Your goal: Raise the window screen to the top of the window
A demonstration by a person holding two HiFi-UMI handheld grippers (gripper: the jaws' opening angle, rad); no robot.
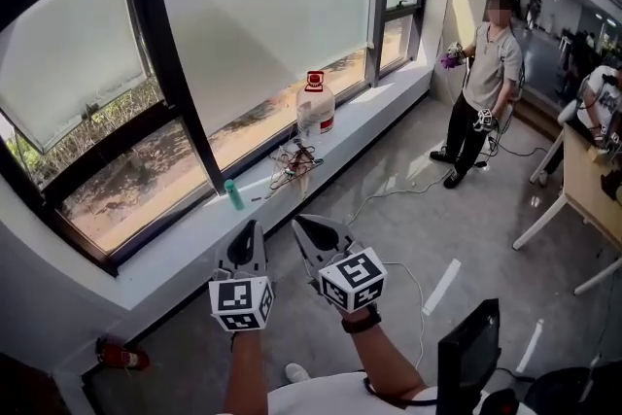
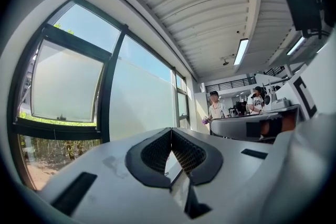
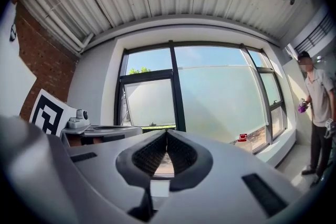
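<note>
Head view: both forearms reach forward side by side, low before the sill (image 1: 389, 107). The left gripper (image 1: 251, 228) and the right gripper (image 1: 299, 224) point level toward the window. The pale window screen (image 1: 262, 5) hangs over most of the large pane, its lower edge leaving a strip of bare glass above the sill. A jug (image 1: 316, 107) with a red cap, a tangle of cables (image 1: 294, 162) and a small green bottle (image 1: 234, 194) sit on the sill.

Left gripper view: the jaws are pressed together at the tips with nothing between them, and the screen is ahead to the left.

Right gripper view: the jaws are likewise pressed together and empty, facing the screen, well short of it.
</note>
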